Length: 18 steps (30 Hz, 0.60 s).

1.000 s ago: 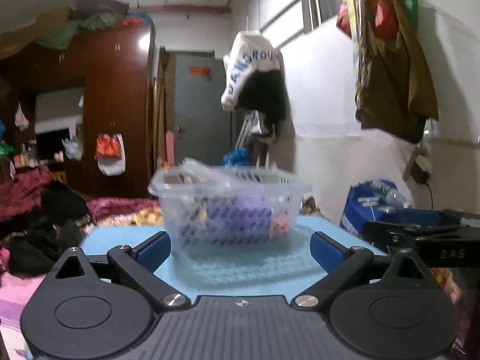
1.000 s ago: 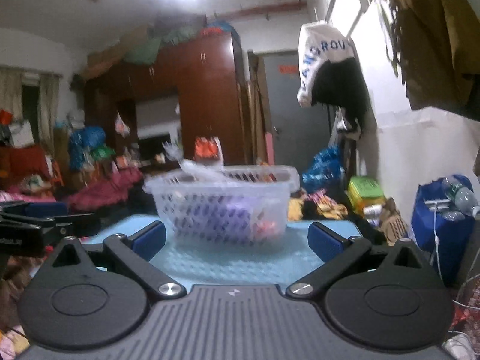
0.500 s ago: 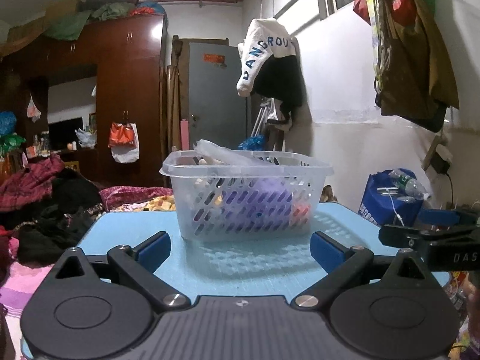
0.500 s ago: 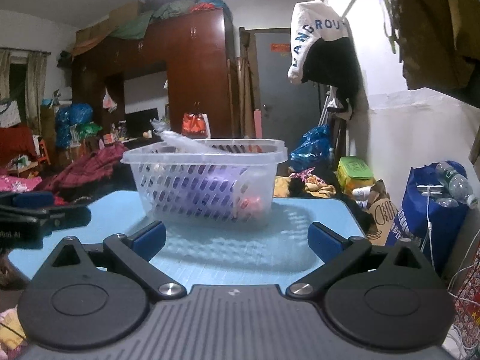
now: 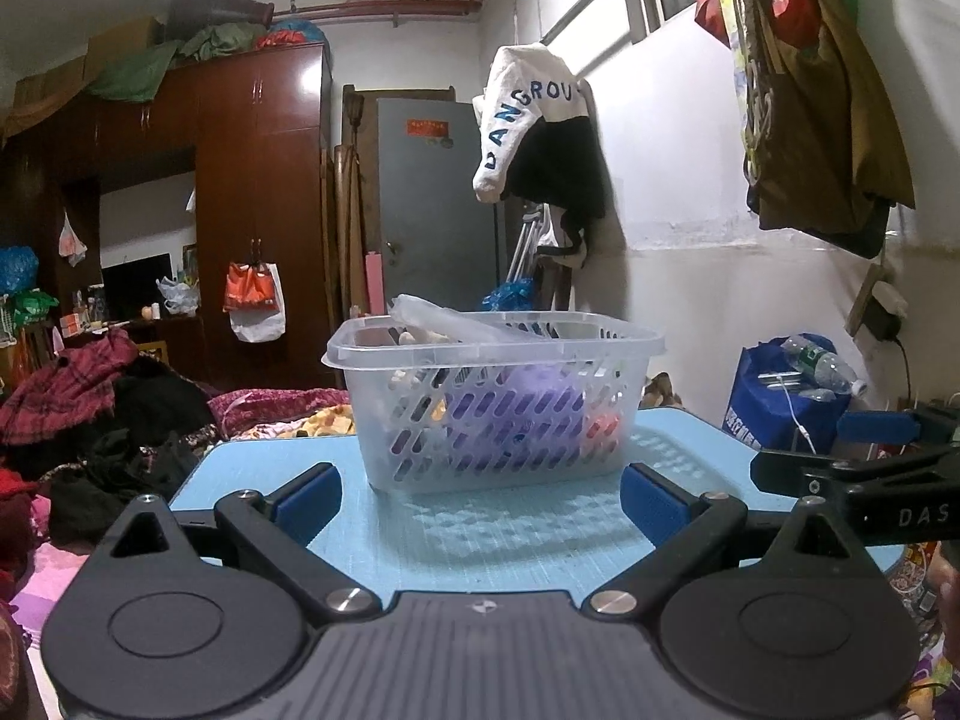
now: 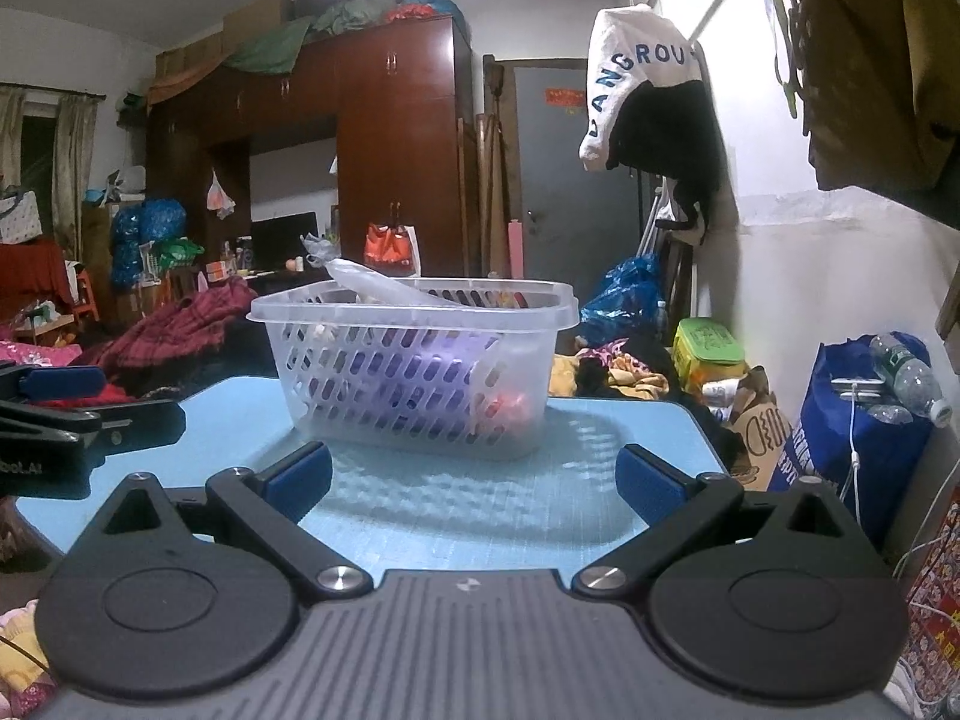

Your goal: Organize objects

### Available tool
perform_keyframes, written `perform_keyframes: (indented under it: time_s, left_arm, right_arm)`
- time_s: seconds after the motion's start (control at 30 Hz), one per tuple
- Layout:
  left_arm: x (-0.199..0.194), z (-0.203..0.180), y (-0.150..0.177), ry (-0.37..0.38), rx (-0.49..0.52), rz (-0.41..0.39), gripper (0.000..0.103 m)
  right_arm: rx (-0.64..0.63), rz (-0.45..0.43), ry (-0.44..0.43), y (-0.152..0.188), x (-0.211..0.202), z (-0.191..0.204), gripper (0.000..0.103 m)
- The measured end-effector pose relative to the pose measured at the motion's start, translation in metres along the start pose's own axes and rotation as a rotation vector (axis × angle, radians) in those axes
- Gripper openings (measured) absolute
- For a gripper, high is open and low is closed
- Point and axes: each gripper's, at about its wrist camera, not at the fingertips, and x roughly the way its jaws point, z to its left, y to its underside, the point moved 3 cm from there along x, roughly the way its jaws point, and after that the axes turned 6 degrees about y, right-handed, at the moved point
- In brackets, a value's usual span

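A clear slotted plastic basket (image 5: 600,343) (image 6: 300,348) stands on the light blue table (image 5: 492,540) (image 6: 456,510). Inside it I see a purple object (image 5: 516,414) (image 6: 414,384), a small red item (image 5: 603,426) (image 6: 510,405) and a clear plastic wrapper (image 5: 444,318) (image 6: 384,282) poking above the rim. My left gripper (image 5: 480,495) is open, short of the basket, with nothing between its blue pads. My right gripper (image 6: 474,483) is open too, also short of the basket and empty. Each gripper shows at the edge of the other's view: the right gripper (image 5: 864,468), the left gripper (image 6: 72,414).
A dark wooden wardrobe (image 5: 258,210) and grey door (image 5: 438,204) stand behind. Piled clothes (image 5: 90,414) lie to the left. A blue bag with a water bottle (image 6: 864,420) sits right of the table by the white wall, where clothes (image 5: 540,138) hang.
Both grippers have drawn back a little from the basket, which now looks smaller and sharper. Both stay open and empty.
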Motion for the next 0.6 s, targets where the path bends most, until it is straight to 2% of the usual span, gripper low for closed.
perform_keyframes:
  time_s: [0.6]
  left_arm:
    - [-0.0023, -0.0041, -0.0017, -0.010, 0.004, -0.012, 0.100]
  right_arm:
    - [-0.011, -0.014, -0.007, -0.0022, -0.0046, 0.0051, 0.103]
